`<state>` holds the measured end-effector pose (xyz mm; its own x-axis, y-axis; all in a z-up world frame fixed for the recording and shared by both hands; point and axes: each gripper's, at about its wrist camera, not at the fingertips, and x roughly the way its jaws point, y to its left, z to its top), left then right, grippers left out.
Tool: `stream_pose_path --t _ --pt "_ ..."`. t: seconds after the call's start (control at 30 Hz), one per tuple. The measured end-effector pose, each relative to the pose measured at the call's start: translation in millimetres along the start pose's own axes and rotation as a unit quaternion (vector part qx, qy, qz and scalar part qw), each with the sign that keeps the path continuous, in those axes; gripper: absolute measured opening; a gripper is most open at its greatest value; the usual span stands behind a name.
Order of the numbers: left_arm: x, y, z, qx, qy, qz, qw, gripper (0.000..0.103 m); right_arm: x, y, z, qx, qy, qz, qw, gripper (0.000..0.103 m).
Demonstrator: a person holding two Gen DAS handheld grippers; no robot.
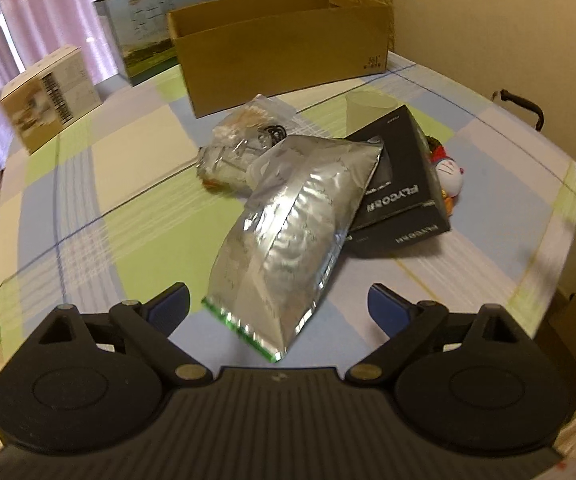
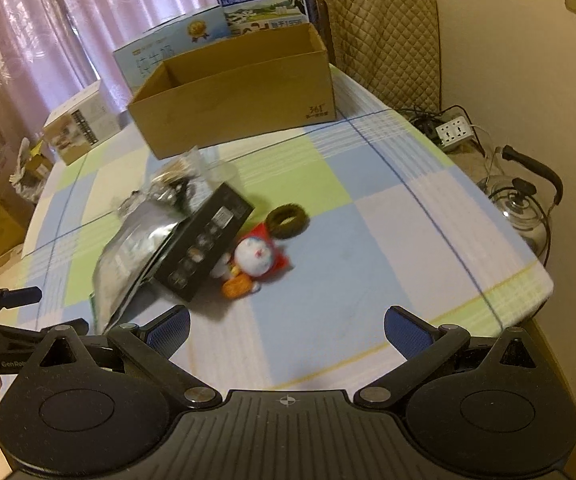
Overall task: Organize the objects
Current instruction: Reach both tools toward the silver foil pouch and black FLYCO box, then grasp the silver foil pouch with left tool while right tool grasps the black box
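Left tongs (image 1: 279,307) and right tongs (image 2: 285,330), both spread wide, empty. Crinkled silver foil pouch (image 1: 288,232) directly ahead of left tongs, long axis running away toward open brown cardboard box (image 1: 283,52); nearer the left hand. Behind the pouch: rigid black carton (image 1: 400,184), soft plush toy (image 2: 253,258), all on checked bench (image 1: 87,184).

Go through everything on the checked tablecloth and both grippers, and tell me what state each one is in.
Brown cardboard box: open-topped, no contents visible.
Silver foil pouch: lying flat, overlapping the black box.
Black rectangular box: closed, tilted on the pile.
Clear plastic bag: crumpled, holding small items.
White-faced plush toy: lying beside the black box.
Dark ring: lying flat.
Left gripper: open, empty.
Right gripper: open, empty.
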<state>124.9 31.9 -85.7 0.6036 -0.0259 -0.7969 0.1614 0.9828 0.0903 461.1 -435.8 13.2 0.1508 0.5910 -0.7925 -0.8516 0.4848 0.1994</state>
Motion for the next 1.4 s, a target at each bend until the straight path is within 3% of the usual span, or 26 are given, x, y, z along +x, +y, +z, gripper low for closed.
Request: stream_pose_path --t 0.37,0.57,0.7,0.8,0.97,1.1,1.27,1.4 --pt "63.2 4.3 23.0 0.079 0.013 -0.025 0.9965 0.094 22.3 -38.8 24.5 0.034 0.018 -0.033 0.999 0.101" --pt "79.1 6.7 27.1 0.091 0.019 -0.056 0.9941 0.092 23.2 -53.9 20.9 0.062 0.026 -0.055 0.996 0.101" --pt "82.8 7.2 27.2 0.099 0.018 -0.067 0.9927 0.083 23.4 -54.9 18.7 0.072 0.029 -0.059 0.995 0.101" --pt "76.1 7.5 24.1 0.109 0.004 -0.078 0.9909 0.065 23.7 -52.5 16.9 0.076 0.028 -0.058 0.995 0.101" --pt "64.4 3.3 16.1 0.111 -0.01 -0.07 0.9913 0.056 28.0 -46.1 14.1 0.08 0.03 -0.048 0.995 0.101" --pt "39.7 2.8 8.6 0.093 -0.036 -0.07 0.9925 0.055 30.9 -37.4 12.9 0.081 0.027 -0.032 0.996 0.101" --pt "6.3 10.6 2.6 0.037 -0.06 -0.052 0.9962 0.055 37.5 -26.1 14.5 0.097 0.021 0.021 0.995 0.101" --pt "-10.3 27.8 -1.3 -0.027 -0.062 -0.026 0.9974 0.055 49.1 -16.6 19.1 0.117 0.021 0.085 0.989 0.09"
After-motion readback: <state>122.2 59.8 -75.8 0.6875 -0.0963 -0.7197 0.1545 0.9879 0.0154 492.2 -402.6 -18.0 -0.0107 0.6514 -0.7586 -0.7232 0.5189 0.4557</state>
